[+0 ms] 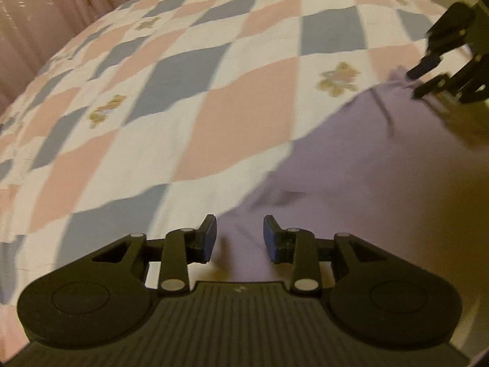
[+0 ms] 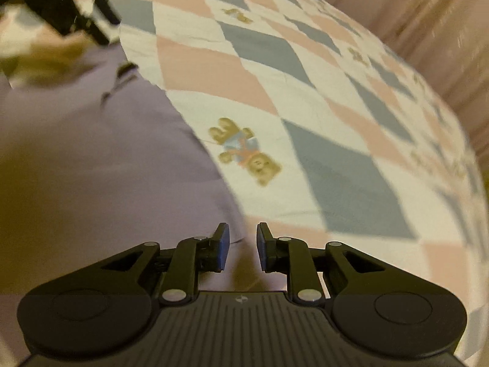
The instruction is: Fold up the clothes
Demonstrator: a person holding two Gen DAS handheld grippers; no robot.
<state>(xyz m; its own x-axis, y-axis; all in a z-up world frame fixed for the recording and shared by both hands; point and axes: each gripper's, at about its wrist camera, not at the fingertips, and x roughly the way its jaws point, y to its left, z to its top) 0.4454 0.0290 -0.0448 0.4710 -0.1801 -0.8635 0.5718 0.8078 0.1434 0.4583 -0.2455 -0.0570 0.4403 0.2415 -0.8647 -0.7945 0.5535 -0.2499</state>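
Curtain folds (image 1: 45, 15), pinkish, hang at the far left of the left wrist view, behind a bed covered by a checked quilt (image 1: 152, 98) of pink, grey-blue and white diamonds with small teddy-bear motifs. Next comes the left gripper (image 1: 240, 237), its jaws spread with a clear gap between the blue pads, hovering at the edge of a lavender garment (image 1: 351, 159) that lies on the quilt; nothing is pinched. Farther right in that view, the right gripper (image 1: 424, 82) sits over the garment's far edge, blurred. In the right wrist view, the lavender garment (image 2: 107, 153) fills the left half, the right gripper (image 2: 243, 246) holds its jaws apart just over the garment's border, gripping nothing, and the quilt (image 2: 336, 107) with one teddy-bear motif (image 2: 244, 150) extends rightward to the curtain (image 2: 428, 30).
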